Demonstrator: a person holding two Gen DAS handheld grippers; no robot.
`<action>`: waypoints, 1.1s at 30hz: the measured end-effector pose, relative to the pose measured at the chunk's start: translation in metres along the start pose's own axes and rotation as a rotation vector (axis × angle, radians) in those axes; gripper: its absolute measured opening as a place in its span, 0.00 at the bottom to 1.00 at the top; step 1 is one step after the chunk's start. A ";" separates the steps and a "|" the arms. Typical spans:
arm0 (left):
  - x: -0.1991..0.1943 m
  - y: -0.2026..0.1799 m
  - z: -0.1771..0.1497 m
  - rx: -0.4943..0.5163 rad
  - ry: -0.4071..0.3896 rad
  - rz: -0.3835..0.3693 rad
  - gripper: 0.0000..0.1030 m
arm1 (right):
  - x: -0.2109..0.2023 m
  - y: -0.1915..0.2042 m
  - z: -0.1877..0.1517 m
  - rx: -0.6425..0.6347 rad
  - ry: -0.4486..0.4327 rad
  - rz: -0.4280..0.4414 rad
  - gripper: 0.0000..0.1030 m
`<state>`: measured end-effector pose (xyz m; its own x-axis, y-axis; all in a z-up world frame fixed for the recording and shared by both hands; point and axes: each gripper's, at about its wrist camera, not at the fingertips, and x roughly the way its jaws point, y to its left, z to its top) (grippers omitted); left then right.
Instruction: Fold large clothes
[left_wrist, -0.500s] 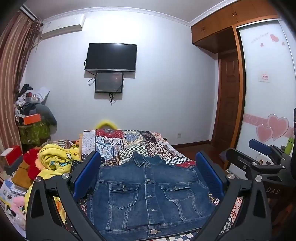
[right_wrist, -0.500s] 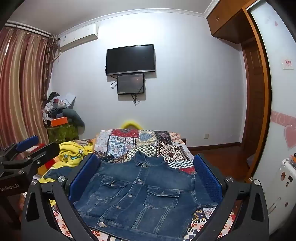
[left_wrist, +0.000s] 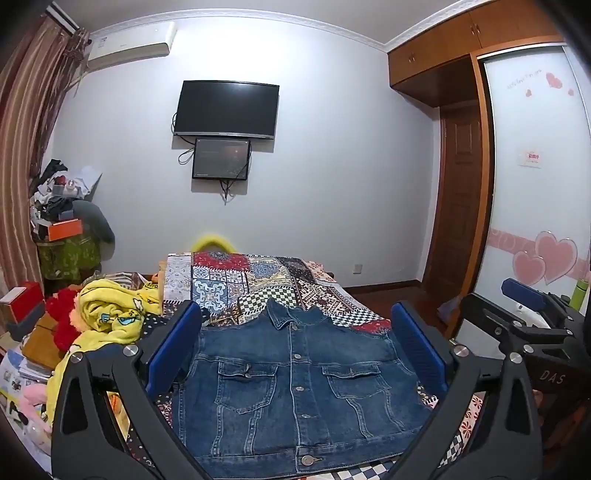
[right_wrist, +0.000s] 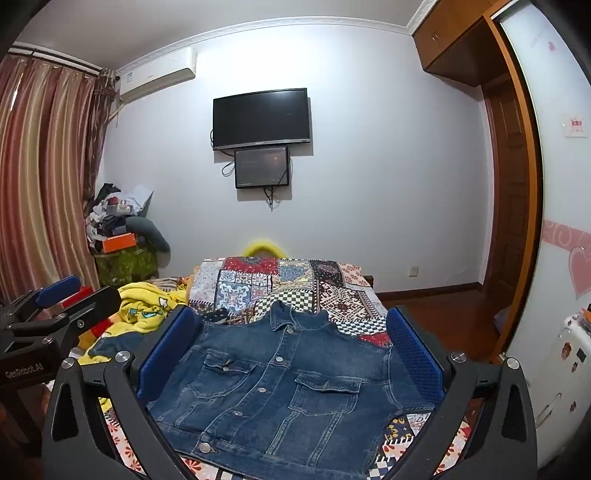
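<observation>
Blue denim is what the big piece of clothing is made of: a denim jacket (left_wrist: 295, 384) is laid flat on the bed (left_wrist: 258, 280), front side up, with its buttons done up and its collar at the far end. It looks to be spread out like this so that it can be folded with no lumps. No sleeves can be seen at its sides; whether they are tucked under cannot be told.

Everything else is told from the jacket. The patchwork bed cover (right_wrist: 295, 288) is seen under the jacket and past its collar. A heap of yellow cloth (left_wrist: 114, 314) is left beside the jacket, on its left, likely pushed away to make room. A black TV (right_wrist: 261, 117) is hung on the wall far behind the jacket.

The left gripper (left_wrist: 295, 350) is held above the near end of the jacket, tipped a little down. Its blue fingers (left_wrist: 173, 347) are spread wide, and nothing is held between them. The right gripper (right_wrist: 291, 354) is held the same way, just beside the left one, over the jacket's near right part. Its fingers (right_wrist: 413, 354) are wide too, and nothing is gripped.

The fingers seem to be kept wide so the cloth can be caught. The folding is judged as not yet begun, and the jacket is not touched by either gripper
</observation>
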<state>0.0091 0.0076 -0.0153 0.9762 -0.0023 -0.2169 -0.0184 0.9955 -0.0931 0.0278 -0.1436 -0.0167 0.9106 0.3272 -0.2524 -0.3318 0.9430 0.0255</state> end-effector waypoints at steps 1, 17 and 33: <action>0.000 0.001 0.000 0.000 0.000 -0.001 1.00 | 0.000 0.000 0.000 0.000 0.000 0.000 1.00; -0.005 -0.002 0.008 0.009 -0.002 0.004 1.00 | 0.000 0.001 0.000 0.002 0.002 0.002 1.00; -0.007 -0.005 0.010 0.011 -0.004 0.002 1.00 | -0.002 0.001 0.001 0.004 -0.003 -0.001 1.00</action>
<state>0.0044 0.0032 -0.0030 0.9770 -0.0004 -0.2131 -0.0175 0.9965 -0.0823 0.0259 -0.1428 -0.0157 0.9114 0.3268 -0.2500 -0.3304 0.9434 0.0289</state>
